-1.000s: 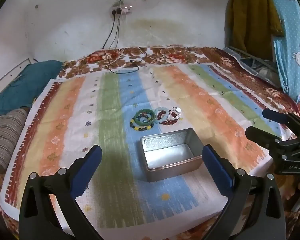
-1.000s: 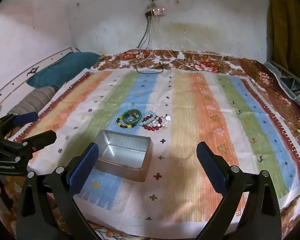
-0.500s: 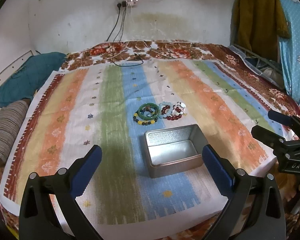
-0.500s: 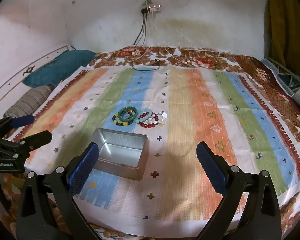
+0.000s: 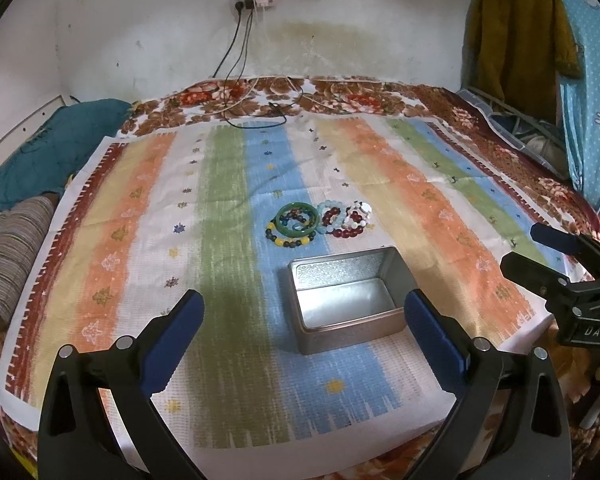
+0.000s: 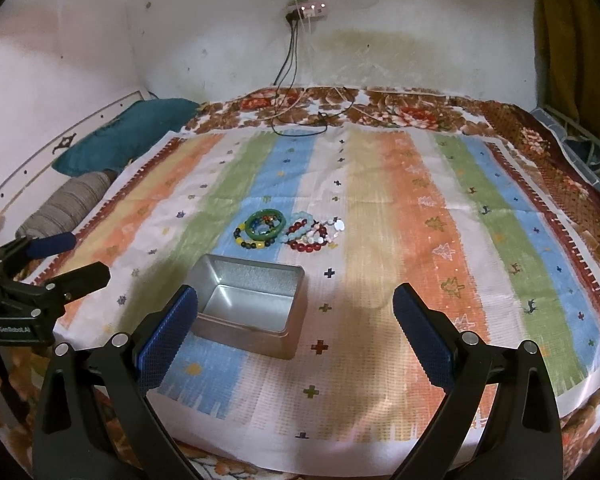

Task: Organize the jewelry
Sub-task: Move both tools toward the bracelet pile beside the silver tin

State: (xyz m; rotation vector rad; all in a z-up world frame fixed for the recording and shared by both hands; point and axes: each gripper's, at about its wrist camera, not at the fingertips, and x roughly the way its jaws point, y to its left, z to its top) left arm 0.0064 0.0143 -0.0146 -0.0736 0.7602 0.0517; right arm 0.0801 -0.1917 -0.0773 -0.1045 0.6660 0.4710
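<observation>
An open, empty silver tin box (image 5: 346, 300) (image 6: 252, 300) sits on the striped cloth. Just behind it lies a pile of bracelets: a green bangle (image 5: 297, 220) (image 6: 265, 224) over a dark and yellow bead bracelet (image 5: 290, 241), and red, pale blue and white bead bracelets (image 5: 346, 220) (image 6: 312, 234). My left gripper (image 5: 304, 332) is open and empty, in front of the box. My right gripper (image 6: 296, 326) is open and empty, also short of the box. Each gripper shows at the edge of the other's view.
The striped cloth (image 5: 228, 240) covers a floral bed. A teal pillow (image 5: 52, 148) and a striped bolster (image 5: 8, 248) lie at the left. Charger cables (image 5: 256, 116) trail from a wall socket onto the far edge. Clothes (image 5: 516, 32) hang at the right.
Both grippers have drawn back and tilted up a little, so the box and bracelets sit slightly farther off. Nothing on the cloth has moved.
</observation>
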